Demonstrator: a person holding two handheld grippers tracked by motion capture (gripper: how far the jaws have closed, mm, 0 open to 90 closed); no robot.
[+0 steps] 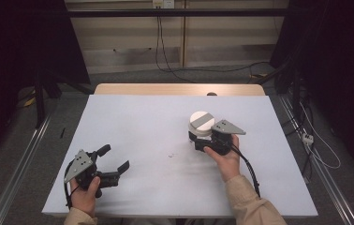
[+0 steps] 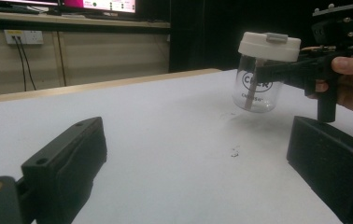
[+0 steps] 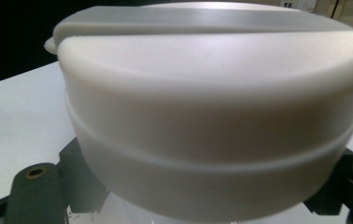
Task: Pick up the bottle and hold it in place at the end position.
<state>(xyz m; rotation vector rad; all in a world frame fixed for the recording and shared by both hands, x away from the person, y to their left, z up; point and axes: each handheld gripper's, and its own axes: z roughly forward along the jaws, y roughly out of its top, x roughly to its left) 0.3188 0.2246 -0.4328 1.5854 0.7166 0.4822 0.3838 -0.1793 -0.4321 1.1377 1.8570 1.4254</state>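
A clear plastic jar (image 1: 201, 123) with a white lid and a grey bar across its top stands upright at the table's right middle. My right gripper (image 1: 198, 138) is shut on the jar just under the lid. In the left gripper view the jar (image 2: 257, 84) carries a round printed logo and seems to hang slightly above the table, with its shadow below. The lid (image 3: 212, 107) looms close in the right gripper view, with the black jaws at either side beneath it. My left gripper (image 1: 116, 158) rests open near the front left with nothing between its jaws.
The white table cover (image 1: 142, 122) has a few dark specks (image 1: 171, 154) near its middle. A wooden edge (image 1: 165, 89) and a small dark knob (image 1: 211, 94) run along the far side. Cables and metal rails lie on the floor around the table.
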